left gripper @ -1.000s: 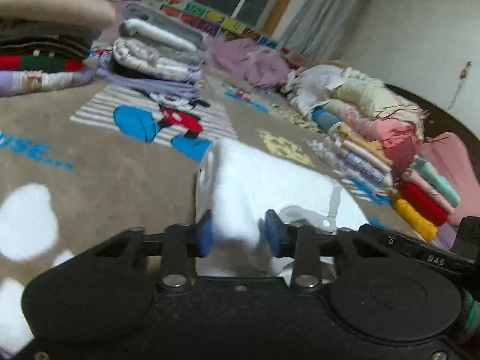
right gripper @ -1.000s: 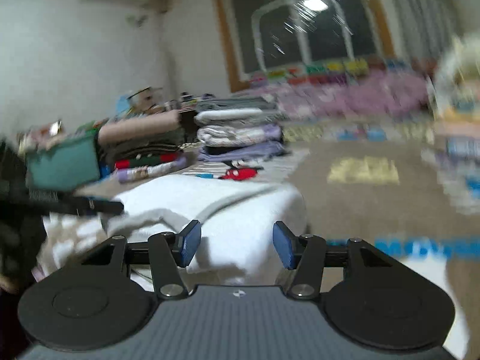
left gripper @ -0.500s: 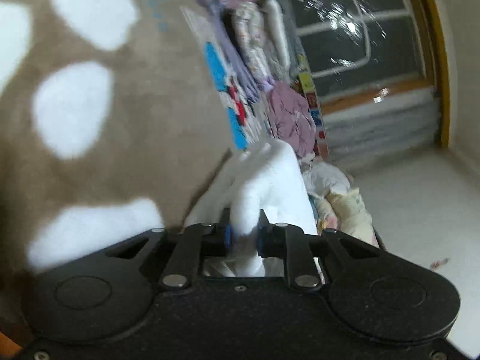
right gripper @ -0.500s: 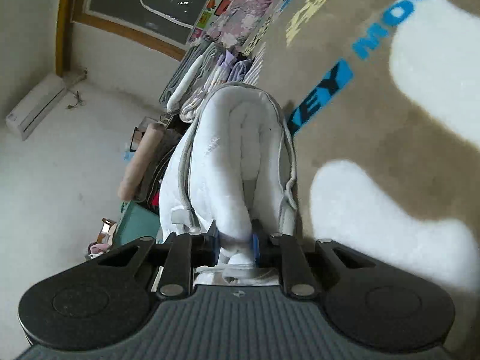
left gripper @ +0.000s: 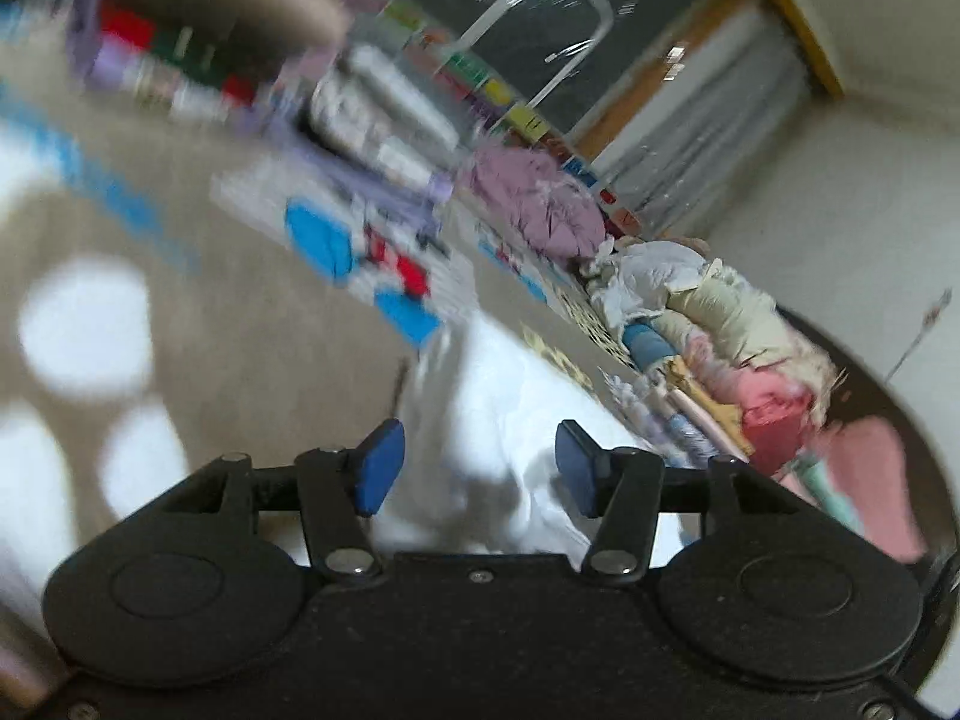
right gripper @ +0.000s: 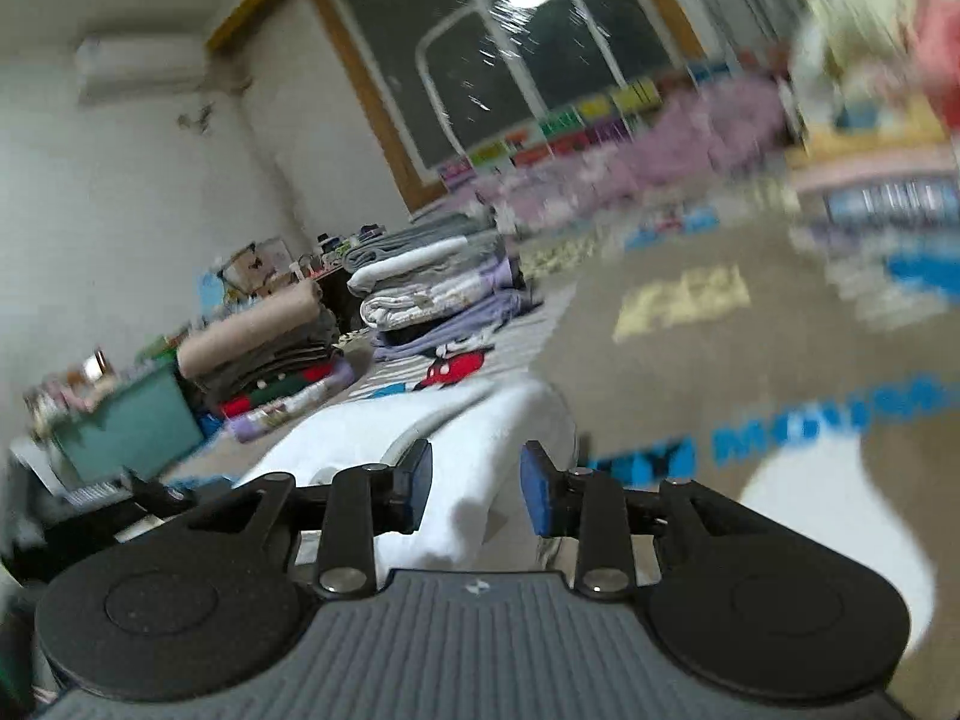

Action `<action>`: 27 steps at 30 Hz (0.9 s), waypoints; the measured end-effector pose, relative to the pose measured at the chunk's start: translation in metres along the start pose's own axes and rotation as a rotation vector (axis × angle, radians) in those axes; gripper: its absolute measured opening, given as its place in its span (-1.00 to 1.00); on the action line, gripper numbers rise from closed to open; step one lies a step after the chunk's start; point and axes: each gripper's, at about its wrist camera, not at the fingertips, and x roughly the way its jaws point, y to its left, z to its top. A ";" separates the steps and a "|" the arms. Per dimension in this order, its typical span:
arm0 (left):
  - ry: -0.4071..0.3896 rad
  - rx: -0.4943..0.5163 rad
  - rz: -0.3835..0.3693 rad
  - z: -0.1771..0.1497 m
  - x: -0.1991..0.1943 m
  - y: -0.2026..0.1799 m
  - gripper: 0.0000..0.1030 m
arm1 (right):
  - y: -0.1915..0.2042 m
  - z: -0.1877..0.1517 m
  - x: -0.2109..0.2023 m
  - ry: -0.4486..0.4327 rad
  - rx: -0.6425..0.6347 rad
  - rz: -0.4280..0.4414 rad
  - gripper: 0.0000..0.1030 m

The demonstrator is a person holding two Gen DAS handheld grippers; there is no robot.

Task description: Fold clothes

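Your left gripper (left gripper: 474, 468) stands wide open and your right gripper (right gripper: 477, 486) open too, each straddling the folded white garment (right gripper: 480, 420) (blurred in both views), which lies on the brown Mickey Mouse blanket (right gripper: 690, 372).

One white garment (right gripper: 480, 450) on the blanket (right gripper: 780, 372); one blanket, brown with white patches and blue lettering; two grippers, left gripper (left gripper: 477, 468) and right gripper (right gripper: 477, 492), each with two blue pads; two neat stacks of folded clothes (right gripper: 432, 282) by the far wall, side by side; count of items per stack too blurred to tell; one green bin (right gripper: 129, 429); one dark window (right gripper: 510, 54); one air conditioner (right gripper: 141, 69); one loose purple heap (left gripper: 537, 210); one long unsorted pile (left gripper: 708, 330) at the edge.
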 end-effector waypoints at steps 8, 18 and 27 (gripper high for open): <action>0.049 0.491 -0.007 0.032 0.070 -0.052 -0.16 | 0.043 0.018 0.047 -0.046 -0.292 0.029 -0.34; 0.076 0.308 0.078 -0.042 0.113 -0.043 -0.22 | 0.009 0.006 0.086 0.163 -0.238 0.042 -0.36; -0.016 0.504 0.182 -0.072 0.118 -0.062 -0.19 | 0.007 -0.009 0.088 0.138 -0.234 0.058 -0.36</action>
